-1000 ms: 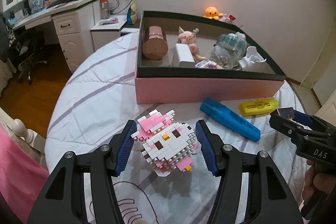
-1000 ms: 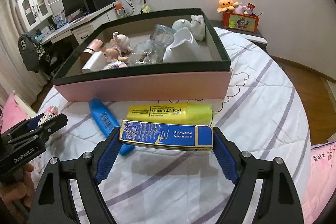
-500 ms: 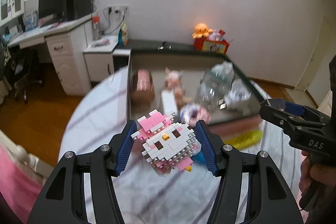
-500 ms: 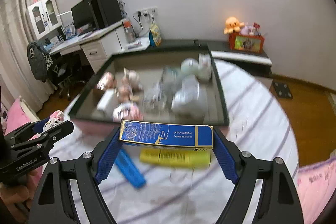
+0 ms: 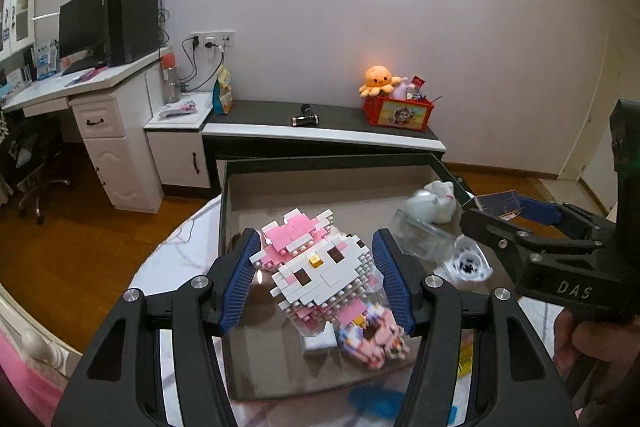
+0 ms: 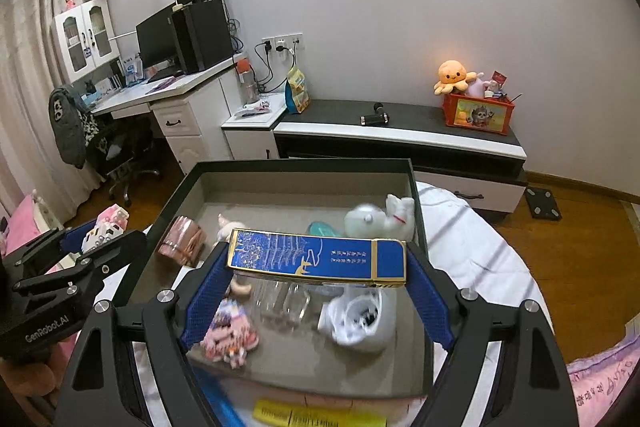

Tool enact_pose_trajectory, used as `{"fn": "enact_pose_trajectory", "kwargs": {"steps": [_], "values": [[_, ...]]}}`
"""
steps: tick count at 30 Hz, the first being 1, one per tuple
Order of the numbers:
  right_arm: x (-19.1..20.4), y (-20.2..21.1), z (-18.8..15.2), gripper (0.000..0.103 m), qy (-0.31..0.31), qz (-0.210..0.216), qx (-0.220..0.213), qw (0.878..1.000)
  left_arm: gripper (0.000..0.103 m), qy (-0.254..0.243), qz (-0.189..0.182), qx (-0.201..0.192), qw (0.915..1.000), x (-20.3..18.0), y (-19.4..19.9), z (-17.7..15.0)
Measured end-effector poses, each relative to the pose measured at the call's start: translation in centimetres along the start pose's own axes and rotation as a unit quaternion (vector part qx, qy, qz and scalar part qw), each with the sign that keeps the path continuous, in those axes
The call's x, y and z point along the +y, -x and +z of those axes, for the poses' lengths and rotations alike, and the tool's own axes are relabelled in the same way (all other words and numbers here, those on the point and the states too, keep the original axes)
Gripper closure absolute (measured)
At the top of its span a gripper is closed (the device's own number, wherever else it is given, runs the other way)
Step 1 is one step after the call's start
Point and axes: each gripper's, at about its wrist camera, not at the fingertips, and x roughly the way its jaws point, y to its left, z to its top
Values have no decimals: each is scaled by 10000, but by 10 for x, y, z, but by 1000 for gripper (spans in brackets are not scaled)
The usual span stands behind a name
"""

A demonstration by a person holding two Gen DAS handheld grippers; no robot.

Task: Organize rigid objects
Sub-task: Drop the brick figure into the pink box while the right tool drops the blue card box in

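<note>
Over the storage box [image 6: 412,187], the left gripper [image 5: 318,275] clamps a brick cat [image 5: 320,267], the right gripper [image 6: 318,267] a blue carton [image 6: 318,259]; blurred toys beneath are half hidden.

Blurred yellow highlighter [image 6: 320,417] and blue pen [image 6: 218,401], cut off below.

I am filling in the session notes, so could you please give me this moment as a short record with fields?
left gripper: shut on the pink-and-white block cat figure
right gripper: shut on the blue box with gold trim
both loads: held above the open storage box
on the bed outside the box: yellow highlighter, blue marker
</note>
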Motion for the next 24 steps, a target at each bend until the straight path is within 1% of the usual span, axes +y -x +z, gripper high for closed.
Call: {"fn": "enact_pose_trajectory", "kwargs": {"steps": [7, 11, 12, 13, 16, 17, 19, 24], "values": [[-3, -31, 7, 19, -63, 24, 172, 9998, 43, -37, -12, 135, 9999, 0, -28, 7], [-3, -43, 6, 17, -39, 28, 338, 9994, 43, -67, 103, 320, 9994, -1, -42, 4], [-3, -46, 5, 16, -21, 18, 410, 9992, 39, -67, 148, 361, 9992, -2, -44, 3], [-3, -47, 3, 13, -18, -6, 445, 9990, 31, -54, 203, 365, 9991, -2, -44, 1], [-5, -45, -1, 13, -47, -158, 492, 9987, 19, 16, 245, 254, 9994, 1, -37, -1], [-5, -44, -1, 13, -78, -159, 475, 9987, 18, 29, 256, 219, 9994, 1, -33, -2], [-9, -37, -2, 12, -175, -169, 413, 9989, 12, 47, 297, 150, 9994, 2, -25, -4], [-12, -18, -6, 12, -322, -289, 281, 9987, 7, 116, 326, 48, 9994, 5, -2, -12]]}}
